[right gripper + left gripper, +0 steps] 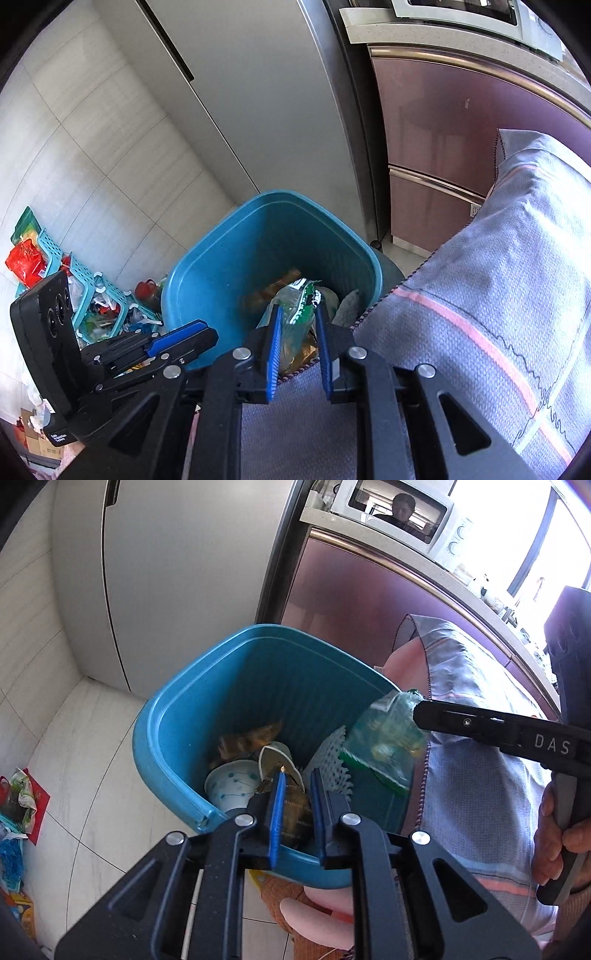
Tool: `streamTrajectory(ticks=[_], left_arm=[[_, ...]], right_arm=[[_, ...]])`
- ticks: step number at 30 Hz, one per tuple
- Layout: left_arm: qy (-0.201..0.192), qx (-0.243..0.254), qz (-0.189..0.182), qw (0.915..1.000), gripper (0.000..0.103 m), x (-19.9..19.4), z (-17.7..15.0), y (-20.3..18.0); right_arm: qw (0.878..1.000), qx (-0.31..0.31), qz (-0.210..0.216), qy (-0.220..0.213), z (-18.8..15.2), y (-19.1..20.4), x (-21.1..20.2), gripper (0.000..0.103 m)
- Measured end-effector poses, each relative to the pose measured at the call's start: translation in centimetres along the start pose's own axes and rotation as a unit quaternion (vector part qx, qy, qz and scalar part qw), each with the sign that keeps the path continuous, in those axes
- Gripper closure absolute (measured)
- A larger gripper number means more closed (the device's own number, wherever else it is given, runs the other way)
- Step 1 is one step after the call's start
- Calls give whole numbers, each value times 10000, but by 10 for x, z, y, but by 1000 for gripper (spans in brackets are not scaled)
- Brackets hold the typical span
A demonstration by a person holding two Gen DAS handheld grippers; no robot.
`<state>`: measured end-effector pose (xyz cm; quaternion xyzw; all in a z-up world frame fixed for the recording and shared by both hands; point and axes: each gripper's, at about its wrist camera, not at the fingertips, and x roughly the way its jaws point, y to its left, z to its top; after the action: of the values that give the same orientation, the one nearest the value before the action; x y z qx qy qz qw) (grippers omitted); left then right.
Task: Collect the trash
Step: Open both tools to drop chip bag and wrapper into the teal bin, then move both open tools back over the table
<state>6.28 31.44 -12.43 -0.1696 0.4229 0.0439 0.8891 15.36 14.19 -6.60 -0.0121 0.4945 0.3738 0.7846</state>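
A blue bin [177, 701] stands on the tiled floor and holds a dotted white cup [232, 784], a white foam net [332, 760] and brown wrappers [247, 738]. My left gripper [297, 775] hangs over the bin's near rim, shut on a brown wrapper [295, 812]. My right gripper [417, 710] reaches in from the right, shut on a clear plastic bag with green edges [384, 742]. In the right wrist view that plastic bag [295, 317] sits between the blue pads of the right gripper [299, 306], above the bin [207, 258]. The left gripper [210, 332] shows at lower left.
A grey cloth with pink stripes [480, 295] drapes over something right beside the bin. A grey refrigerator [166, 572] and purple cabinet fronts [369, 598] stand behind it. Teal baskets [85, 291] and loose litter [22, 797] lie on the floor at left.
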Motion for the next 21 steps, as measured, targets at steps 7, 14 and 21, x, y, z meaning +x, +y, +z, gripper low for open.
streamTrajectory(ticks=[7, 14, 21], left_arm=[[-254, 103, -27, 9996, 85, -19, -3, -6], [-506, 233, -92, 9984, 80, -39, -3, -18], [-844, 520, -332, 9945, 64, -65, -3, -43]], right_arm=[[10000, -8, -31, -46, -1, -3, -2, 79], [9998, 45, 132, -117, -5, -10, -11, 79], [9983, -7, 276, -507, -18, -15, -52, 75]])
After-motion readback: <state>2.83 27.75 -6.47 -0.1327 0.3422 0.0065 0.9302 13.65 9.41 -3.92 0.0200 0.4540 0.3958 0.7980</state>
